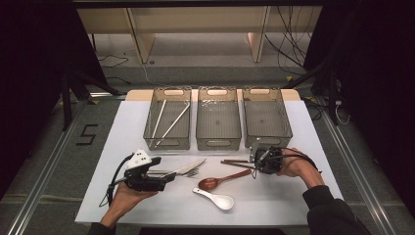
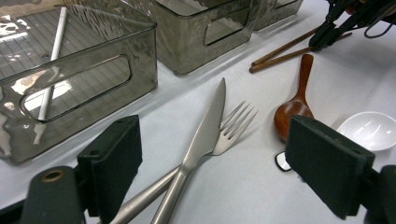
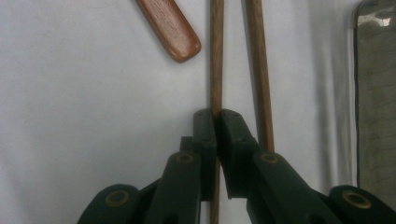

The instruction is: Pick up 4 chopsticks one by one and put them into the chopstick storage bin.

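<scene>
Two brown wooden chopsticks (image 1: 237, 163) lie side by side on the white table in front of the right bin. My right gripper (image 3: 217, 116) is shut on the left chopstick (image 3: 216, 56). The other chopstick (image 3: 259, 70) lies free just beside the right jaw. My left gripper (image 2: 219, 163) stands open at the table's front left. Its wide-apart pads (image 2: 116, 158) flank the handles of a steel knife (image 2: 210, 126) and fork (image 2: 236, 126) without touching them.
A brown wooden spoon (image 1: 218, 181) and a white ceramic spoon (image 1: 218, 199) lie between the two hands. Three clear grey bins stand in a row at the back. The left bin (image 1: 166, 145) holds white chopsticks (image 1: 171, 122).
</scene>
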The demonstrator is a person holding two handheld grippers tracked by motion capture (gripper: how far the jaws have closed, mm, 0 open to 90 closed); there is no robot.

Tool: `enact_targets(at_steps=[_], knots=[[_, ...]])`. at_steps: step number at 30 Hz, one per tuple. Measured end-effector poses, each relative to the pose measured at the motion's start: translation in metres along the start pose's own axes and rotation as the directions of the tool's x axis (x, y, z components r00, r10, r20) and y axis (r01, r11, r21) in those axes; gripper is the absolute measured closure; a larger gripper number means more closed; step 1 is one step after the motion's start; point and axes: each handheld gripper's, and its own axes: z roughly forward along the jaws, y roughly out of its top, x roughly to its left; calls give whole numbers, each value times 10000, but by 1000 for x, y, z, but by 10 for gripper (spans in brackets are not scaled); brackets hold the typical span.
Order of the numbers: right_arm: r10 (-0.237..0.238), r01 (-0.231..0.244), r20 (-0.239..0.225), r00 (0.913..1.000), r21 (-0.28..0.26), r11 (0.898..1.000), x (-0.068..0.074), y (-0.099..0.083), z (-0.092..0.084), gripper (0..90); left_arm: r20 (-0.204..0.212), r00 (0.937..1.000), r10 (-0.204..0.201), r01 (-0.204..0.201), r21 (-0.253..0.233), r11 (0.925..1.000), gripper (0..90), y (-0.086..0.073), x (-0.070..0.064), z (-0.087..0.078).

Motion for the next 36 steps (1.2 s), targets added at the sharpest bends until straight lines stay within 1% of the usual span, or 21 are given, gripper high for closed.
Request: enact_targets(at_steps=[2, 4, 6, 9, 11, 14, 15, 18, 19, 20, 23, 25, 27, 28, 30, 33, 35, 36], knots=[[75, -75, 21, 10000, -74, 9999, 0, -1, 0, 860, -24, 10000, -7, 7, -42, 10000, 183, 0, 0, 0], [-2, 2, 28, 10000, -79, 10000, 1, -1, -1, 860, -27, 10000, -9, 9, -70, 10000, 183, 0, 1, -1], [13, -12, 20, 10000, -241, 9997, 2, -2, -3, 860, -58, 10000, -36, 36, -47, 10000, 183, 0, 2, -1], [210, -201, 211, 9996, -452, 9988, 4, -4, -9, 860, -98, 9999, -110, 110, -45, 9999, 183, 0, 2, -1], [437, -415, 261, 9987, -778, 9961, 5, -5, -15, 860, -111, 9998, -145, 145, -57, 9999, 183, 0, 2, -1], [716, -672, 266, 9971, -1402, 9878, 6, -5, -24, 860, -162, 9997, -162, 161, -45, 9999, 183, 0, 2, -1], [855, -806, 232, 9961, -1640, 9832, 7, -4, -27, 860, -167, 9997, -161, 160, -43, 9999, 183, 0, 2, -1], [1203, -1123, 271, 9924, -2050, 9723, 8, -3, -34, 860, -202, 9996, -186, 185, -35, 9998, 182, 0, 3, -1], [1264, -1175, 294, 9915, -2103, 9706, 9, -2, -36, 860, -205, 9996, -198, 197, -37, 9998, 183, 0, 3, -1], [1423, -1324, 289, 9894, -2228, 9658, 10, -1, -38, 860, -212, 9996, -171, 170, -40, 9998, 183, 0, 3, -1], [1662, -1538, 325, 9856, -2393, 9587, 12, 1, -41, 860, -231, 9995, -199, 198, -30, 9998, 182, 0, 4, -1], [1881, -1741, 295, 9817, -2600, 9498, 13, 3, -43, 860, -229, 9995, -219, 218, -23, 9998, 183, 0, 4, -1], [2060, -1915, 258, 9782, -2718, 9431, 13, 5, -45, 860, -236, 9995, -215, 215, -7, 9998, 182, 0, 4, -1], [2186, -2041, 213, 9756, -2805, 9379, 14, 6, -45, 860, -240, 9995, -220, 220, -7, 9998, 183, 0, 4, -1], [2154, -1998, 213, 9763, -2942, 9346, 15, 8, -46, 860, -248, 9993, -268, 268, 3, 9996, 183, 0, 4, -1], [2140, -1945, 320, 9763, -3035, 9328, 19, 12, -47, 860, -304, 9989, -362, 362, -4, 9993, 183, 0, 5, -1], [2152, -1941, 272, 9762, -3339, 9224, 21, 14, -48, 860, -319, 9979, -557, 556, -29, 9984, 183, 1, 6, -1], [2189, -1975, 249, 9754, -3416, 9189, 22, 15, -49, 859, -289, 9972, -689, 687, -50, 9976, 183, 1, 6, -1]])
